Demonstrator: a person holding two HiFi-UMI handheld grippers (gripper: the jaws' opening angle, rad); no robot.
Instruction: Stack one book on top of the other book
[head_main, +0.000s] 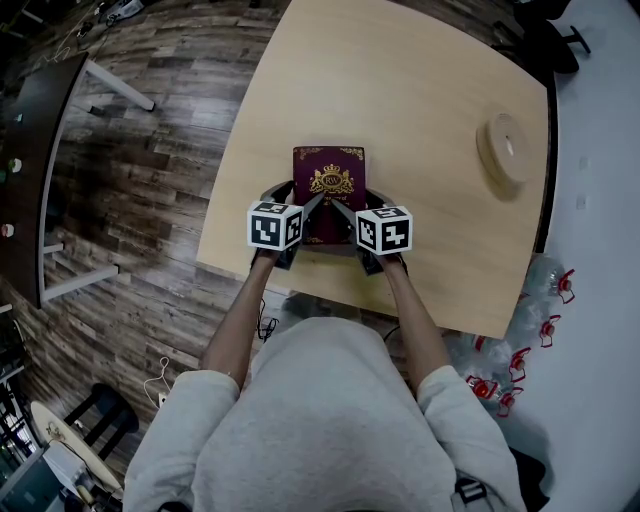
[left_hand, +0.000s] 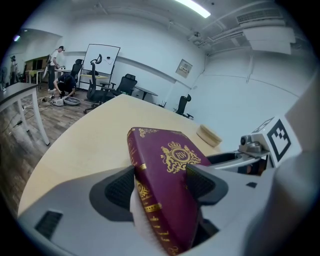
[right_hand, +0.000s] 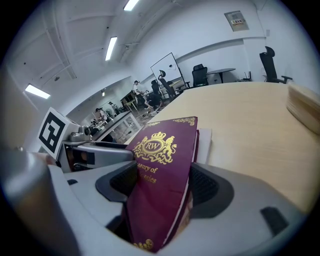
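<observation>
A maroon book (head_main: 329, 180) with a gold crest sits near the front edge of the pale wooden table (head_main: 420, 90), and both grippers hold it by its near end. My left gripper (head_main: 296, 208) is shut on the spine-side corner; in the left gripper view the book (left_hand: 165, 170) is wedged between the dark pads (left_hand: 202, 184). My right gripper (head_main: 362, 210) is shut on the other near corner, the book (right_hand: 160, 175) standing tilted between its pads (right_hand: 202, 186). A pale slab (right_hand: 204, 142) shows just under the maroon cover, and something white (left_hand: 139, 212) shows below the spine; I cannot tell what either is.
A round wooden disc (head_main: 505, 150) lies at the table's far right. Water bottles with red caps (head_main: 520, 360) stand on the floor to the right, a dark table (head_main: 30, 150) to the left. Office chairs and a whiteboard (left_hand: 101, 61) stand far behind.
</observation>
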